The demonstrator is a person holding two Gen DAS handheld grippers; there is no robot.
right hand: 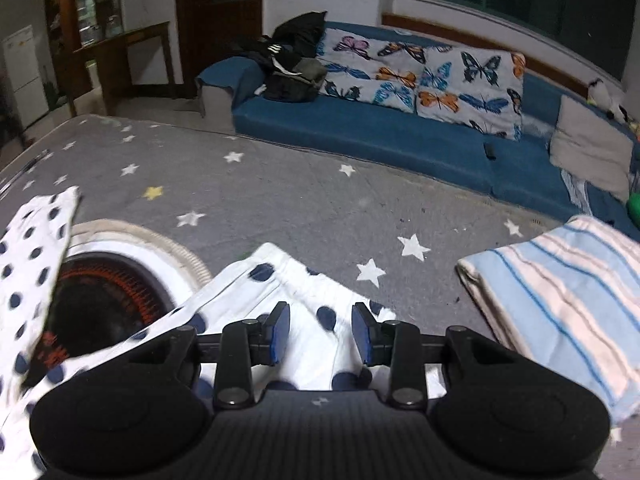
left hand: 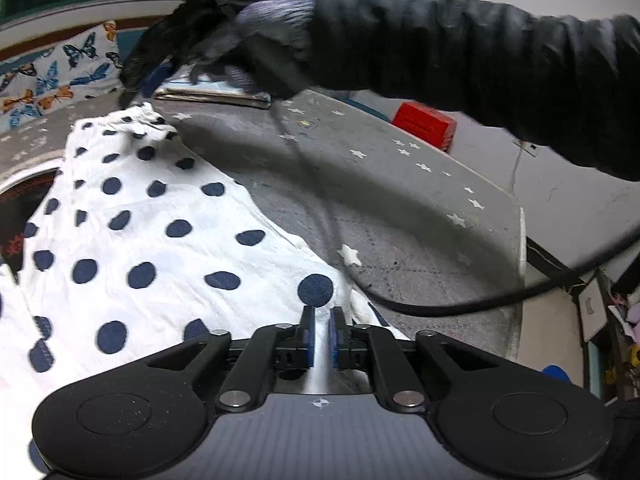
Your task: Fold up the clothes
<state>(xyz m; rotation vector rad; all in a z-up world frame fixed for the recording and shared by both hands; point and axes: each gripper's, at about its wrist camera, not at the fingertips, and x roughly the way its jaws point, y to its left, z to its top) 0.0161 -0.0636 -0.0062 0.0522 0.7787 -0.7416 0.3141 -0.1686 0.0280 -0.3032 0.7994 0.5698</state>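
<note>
A white garment with navy polka dots lies spread on the grey star-patterned cover. My left gripper is nearly shut, pinching a fold of the garment's near edge between its blue pads. In the left wrist view the right gripper sits at the garment's far bunched corner, held by a gloved hand; its jaws are blurred. In the right wrist view my right gripper is open over the garment's waistband, with cloth between and under the fingers. Another flap of the garment hangs at the left.
A folded blue-and-white striped cloth lies at the right. A round heater with a glowing orange grille shows through a hole in the cover. A blue sofa with butterfly pillows stands behind. A black cable crosses the cover; a red box sits beyond.
</note>
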